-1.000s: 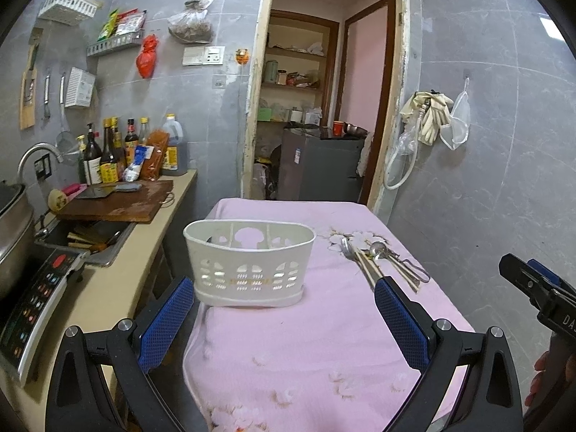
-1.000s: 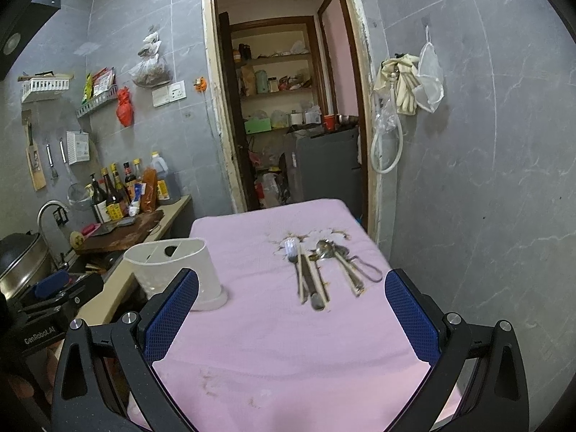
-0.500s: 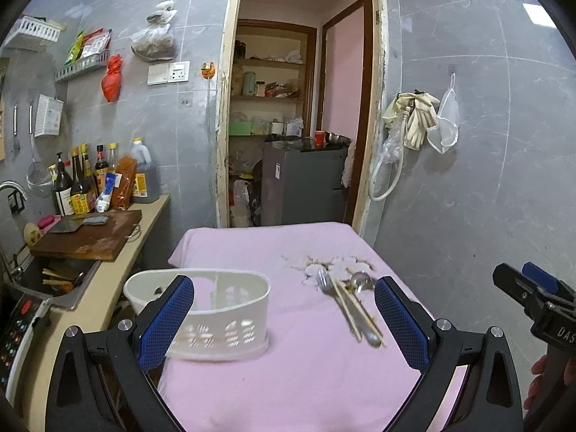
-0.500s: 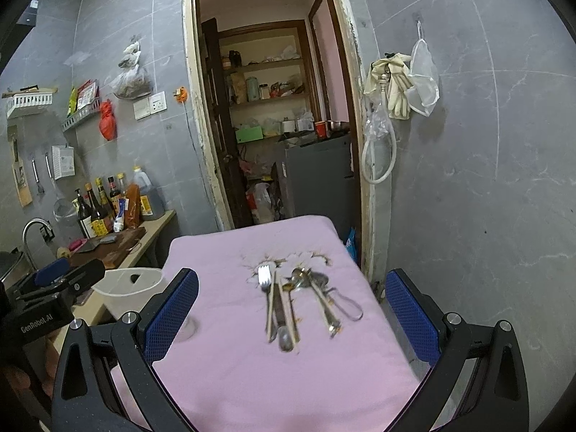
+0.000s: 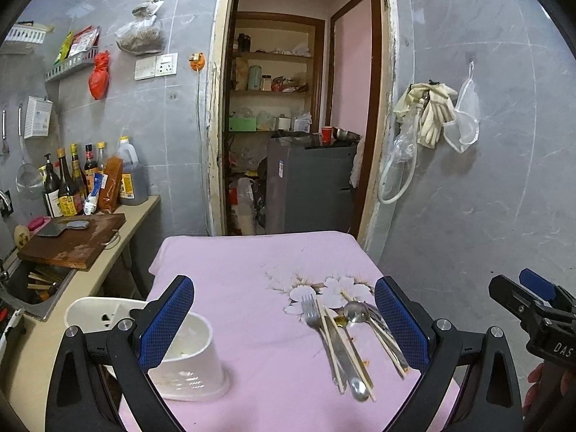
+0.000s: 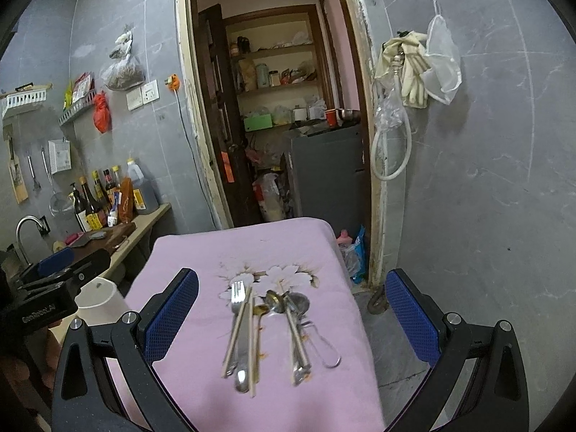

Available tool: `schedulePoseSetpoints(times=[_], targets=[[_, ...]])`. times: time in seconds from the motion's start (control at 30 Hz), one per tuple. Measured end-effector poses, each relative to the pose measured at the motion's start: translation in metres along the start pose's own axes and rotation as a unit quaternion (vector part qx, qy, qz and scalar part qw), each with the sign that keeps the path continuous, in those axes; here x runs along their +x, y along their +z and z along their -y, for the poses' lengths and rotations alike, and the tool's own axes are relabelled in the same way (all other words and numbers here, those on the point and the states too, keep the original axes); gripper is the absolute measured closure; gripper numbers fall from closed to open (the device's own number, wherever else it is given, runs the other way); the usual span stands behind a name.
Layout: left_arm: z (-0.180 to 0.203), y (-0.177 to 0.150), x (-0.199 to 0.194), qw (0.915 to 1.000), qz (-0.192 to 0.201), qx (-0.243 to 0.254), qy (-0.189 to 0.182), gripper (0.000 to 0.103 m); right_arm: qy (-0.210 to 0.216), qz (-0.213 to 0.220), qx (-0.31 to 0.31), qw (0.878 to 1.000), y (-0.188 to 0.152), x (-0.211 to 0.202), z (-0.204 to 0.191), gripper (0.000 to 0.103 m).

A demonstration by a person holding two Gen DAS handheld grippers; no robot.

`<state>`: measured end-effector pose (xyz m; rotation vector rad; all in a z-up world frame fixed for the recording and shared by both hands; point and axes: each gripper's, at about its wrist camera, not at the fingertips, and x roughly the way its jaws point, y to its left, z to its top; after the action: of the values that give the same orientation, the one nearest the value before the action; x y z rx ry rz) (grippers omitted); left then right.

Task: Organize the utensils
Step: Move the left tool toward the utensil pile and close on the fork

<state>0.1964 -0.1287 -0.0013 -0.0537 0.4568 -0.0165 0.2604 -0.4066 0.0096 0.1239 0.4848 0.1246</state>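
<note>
Two grippers: both held above the near end of the table, nothing between their fingers.
Left gripper [image 5: 284, 318]: blue-padded fingers spread wide, one over the caddy, the other beside the utensils.
Right gripper [image 6: 291, 311]: fingers spread wide, the utensils framed between them; its body reads "DAS" in the left view, the rest cut off.
Lettering: the left gripper's body in the right view carries white print, too blurred to read surely.
White caddy [image 5: 187, 356]: upright plastic holder at the near left of the table, partly behind the left finger.
Utensils: fork [image 6: 235, 297], chopsticks [image 6: 235, 331], spoons [image 6: 275, 302] and a wire-loop tool [image 6: 325, 351] lie side by side on the cloth, right of the caddy and apart from it.
Pink cloth [image 5: 234, 270]: floral print, covers the table.
Counter, left: cutting board [image 5: 72, 241], then bottles [image 5: 68, 187] with yellow labels, unreadable.
Farthest: open doorway [image 5: 298, 126] with shelves.
</note>
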Motion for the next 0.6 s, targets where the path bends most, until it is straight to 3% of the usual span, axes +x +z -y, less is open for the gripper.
schedulePoseSetpoints(times=[0.43,0.6], targets=[[0.035,-0.004,0.089,0.9973,-0.074,0.0,0.003,0.002,0.022,-0.039,-0.044,0.998,0.006,0.102,0.033,0.001],[0.043,-0.014,0.126,0.9945,-0.103,-0.01,-0.01,0.003,0.056,-0.059,-0.04,0.996,-0.003,0.139,0.041,0.001]])
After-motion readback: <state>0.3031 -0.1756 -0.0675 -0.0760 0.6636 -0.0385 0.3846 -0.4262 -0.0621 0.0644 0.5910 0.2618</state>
